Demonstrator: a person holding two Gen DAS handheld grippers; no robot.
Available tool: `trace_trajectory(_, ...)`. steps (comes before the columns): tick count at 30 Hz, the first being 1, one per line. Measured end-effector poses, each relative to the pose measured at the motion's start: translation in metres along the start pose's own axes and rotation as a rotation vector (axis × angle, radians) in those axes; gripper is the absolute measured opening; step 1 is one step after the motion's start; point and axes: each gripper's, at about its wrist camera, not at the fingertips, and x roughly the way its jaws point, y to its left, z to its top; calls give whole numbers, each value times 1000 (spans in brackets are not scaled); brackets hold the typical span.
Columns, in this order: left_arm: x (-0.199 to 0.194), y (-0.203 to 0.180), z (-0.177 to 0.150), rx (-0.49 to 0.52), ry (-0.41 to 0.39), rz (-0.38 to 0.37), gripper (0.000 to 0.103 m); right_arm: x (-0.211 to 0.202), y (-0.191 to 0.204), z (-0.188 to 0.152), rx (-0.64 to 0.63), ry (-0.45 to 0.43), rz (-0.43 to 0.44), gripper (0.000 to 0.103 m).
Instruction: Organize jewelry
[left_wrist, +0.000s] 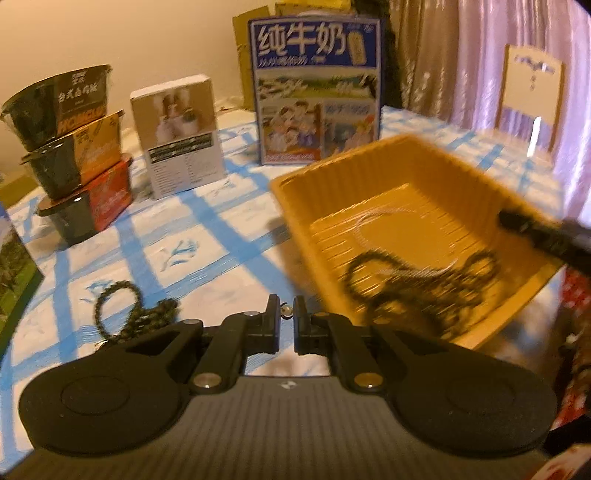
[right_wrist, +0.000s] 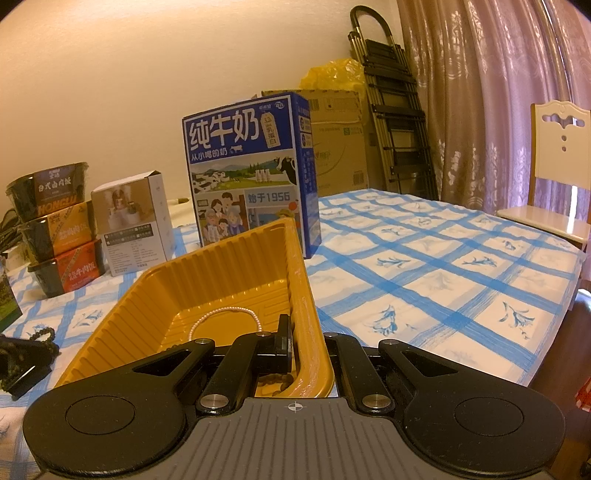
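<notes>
1. Two tools are at work: the left tool (left_wrist: 286, 317), low in the frame's centre, is pressed nearly together on a small pale bead or clasp, though what it belongs to is too blurred to tell.
2. The right tool (right_wrist: 308, 343) is clamped on the near wall of the yellow tray (right_wrist: 221, 266), one finger inside it.
3. Inside the tray lie a pearl strand (right_wrist: 225, 314) and a dark beaded chain (left_wrist: 424, 284), so I judge part of the sorting done.
4. A dark beaded bracelet (left_wrist: 118, 302) lies on the desk (right_wrist: 424, 266) at lower left, outside the tray; it seems left to do.
5. Blue-checked cloth covers the desk. Further up stand stacked food bowls (left_wrist: 74, 155), a white box (left_wrist: 181, 136) and a milk carton (right_wrist: 251, 170); beyond are a chair (right_wrist: 557, 166) and curtains (right_wrist: 480, 92).
</notes>
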Motion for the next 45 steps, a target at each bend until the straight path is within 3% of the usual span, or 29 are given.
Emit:
trace_trajectory(6, -2, -24, 15, -59, 4, -150, 5, 0, -1, 0, -1, 0, 0, 4)
trace_trajectory(13, 17, -57, 22, -77, 28, -252, 5, -1, -1, 0, 0, 0, 0, 4)
trace_trajectory(22, 39, -74, 26, -114, 63, -305, 6, -1, 0, 0, -1, 0, 0, 4)
trace_trajectory(27, 36, -71, 26, -153, 48, -321, 15, -1, 0, 0, -1, 0, 0, 5)
trace_trajectory(34, 11, -49, 17, -194, 2, -257, 20, -1, 0, 0, -1, 0, 0, 4)
trace_trajectory(38, -7, -28, 2, -194, -5, -168, 20, -1, 0, 0, -1, -1, 0, 4)
trace_trajectory(45, -25, 12, -34, -211, 60, -3, 20, -1, 0, 0, -2, -1, 0, 4)
